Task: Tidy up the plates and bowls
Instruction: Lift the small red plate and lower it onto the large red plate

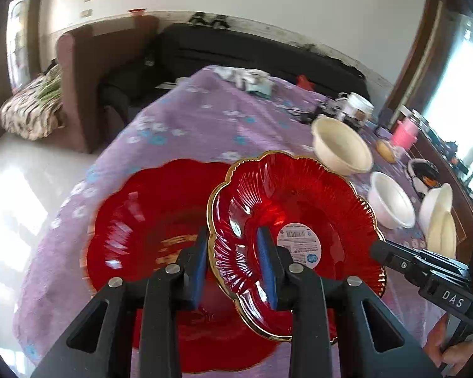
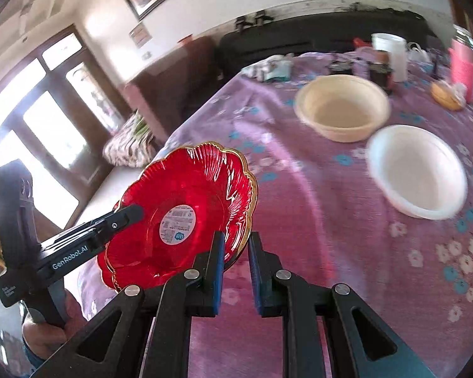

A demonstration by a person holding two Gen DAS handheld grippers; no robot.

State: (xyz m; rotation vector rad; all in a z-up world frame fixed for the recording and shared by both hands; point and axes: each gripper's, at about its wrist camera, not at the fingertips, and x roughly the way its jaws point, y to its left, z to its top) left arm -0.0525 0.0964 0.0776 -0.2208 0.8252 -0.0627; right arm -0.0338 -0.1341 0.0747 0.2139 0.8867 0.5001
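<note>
A red glass plate with a gold scalloped rim and a round label (image 1: 287, 201) (image 2: 186, 208) hangs tilted above the purple flowered tablecloth (image 1: 189, 119). My left gripper (image 1: 232, 231) is shut on its near rim, one blue pad under the rim and one inside the dish. My right gripper (image 2: 236, 236) is shut on the opposite rim; in the left wrist view its tip (image 1: 376, 250) meets the plate's right edge. Under the lifted plate lies a larger red plate (image 1: 148, 220) on the cloth. A cream bowl (image 1: 340, 145) (image 2: 342, 107) and a white bowl (image 1: 391, 200) (image 2: 417, 170) stand further right.
Stacked pale bowls (image 1: 438, 217) sit at the right table edge. Jars (image 1: 356, 107), a white container (image 2: 391, 53), a pink cup (image 1: 405, 132) and a bun (image 2: 447, 94) crowd the far right. The table's left edge drops to the floor, with a sofa (image 1: 88, 72) beyond.
</note>
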